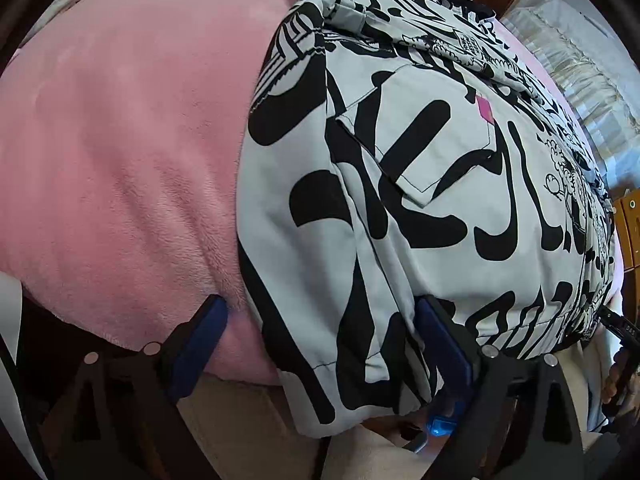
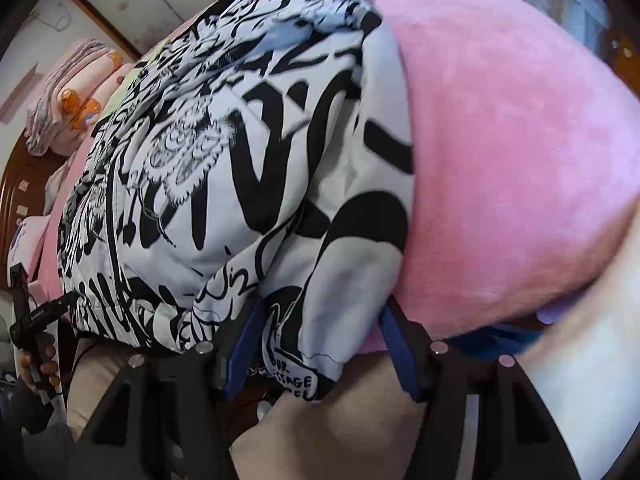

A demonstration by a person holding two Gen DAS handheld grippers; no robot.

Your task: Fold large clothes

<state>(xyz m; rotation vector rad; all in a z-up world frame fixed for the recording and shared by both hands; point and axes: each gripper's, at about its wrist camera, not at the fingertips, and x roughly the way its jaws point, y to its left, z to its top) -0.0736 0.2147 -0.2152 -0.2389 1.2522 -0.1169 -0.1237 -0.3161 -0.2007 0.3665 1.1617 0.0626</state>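
A large white garment with bold black graffiti print (image 1: 420, 184) lies on a pink fleece blanket (image 1: 120, 152), its near hem hanging over the bed's edge. My left gripper (image 1: 320, 308) is open, its blue-padded fingers (image 1: 204, 344) straddling the garment's near left corner. In the right wrist view the same garment (image 2: 248, 152) lies bunched. My right gripper (image 2: 320, 312) is open with the hanging right corner between its fingers (image 2: 400, 348). The left gripper also shows in the right wrist view (image 2: 32, 320), at the garment's far corner.
The pink blanket (image 2: 520, 160) covers the bed on both sides of the garment. Folded pink bedding (image 2: 76, 96) sits by the wooden headboard (image 2: 24, 168). Curtains (image 1: 568, 76) and a wooden drawer unit (image 1: 628, 224) stand beyond the bed's far side.
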